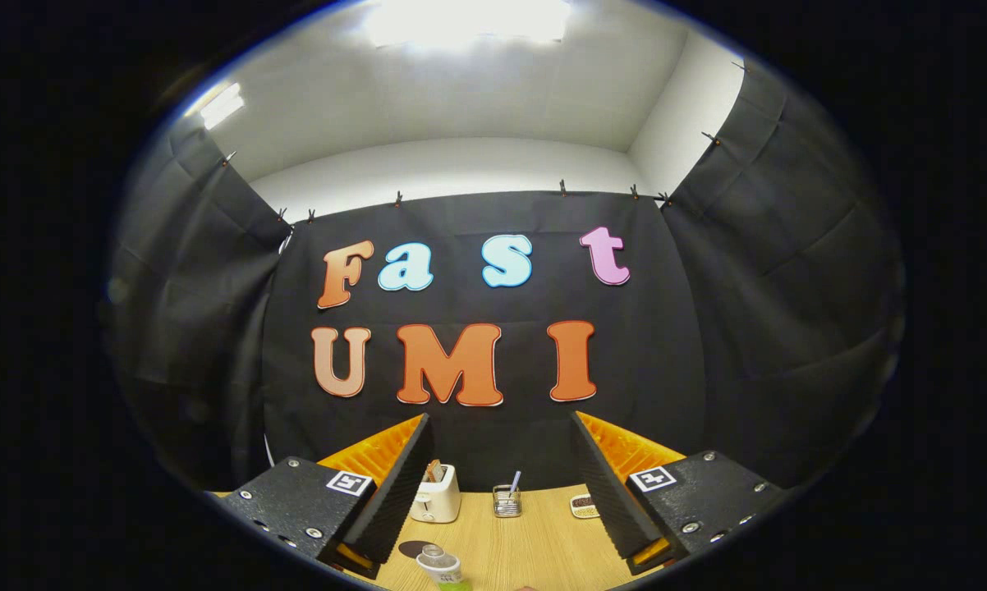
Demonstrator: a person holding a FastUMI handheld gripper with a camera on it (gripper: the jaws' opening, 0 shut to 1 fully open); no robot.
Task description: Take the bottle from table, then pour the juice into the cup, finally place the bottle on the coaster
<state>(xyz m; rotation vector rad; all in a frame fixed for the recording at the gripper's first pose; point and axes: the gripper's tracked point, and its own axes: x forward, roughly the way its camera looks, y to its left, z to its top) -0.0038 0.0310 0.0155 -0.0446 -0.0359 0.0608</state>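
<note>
Light wood grain covers the table, seen in the gripper view as a pale tabletop running from the fingers to the black cloth wall at the back.

Gripper: the two fingers stand well apart, one to each side, with open space between them. Nothing is held; neither finger touches any object.

Bottle: it stands at the near end of the table, low between the fingers and closer to the left finger. A clear cap and a pale neck are visible, with a green part below. Its lower body is cut off, so its base cannot be seen.

Coaster: a dark round disc lies flat on the table, just beside the bottle and slightly beyond it, close to the left finger's tip. Whether the two touch cannot be told.

Far end of the table, against the cloth wall: a white toaster with something in its slot stands beyond the left finger. A small wire holder with a straw-like stick stands near the middle. A small flat tray with dark contents lies next to the right finger.
</note>
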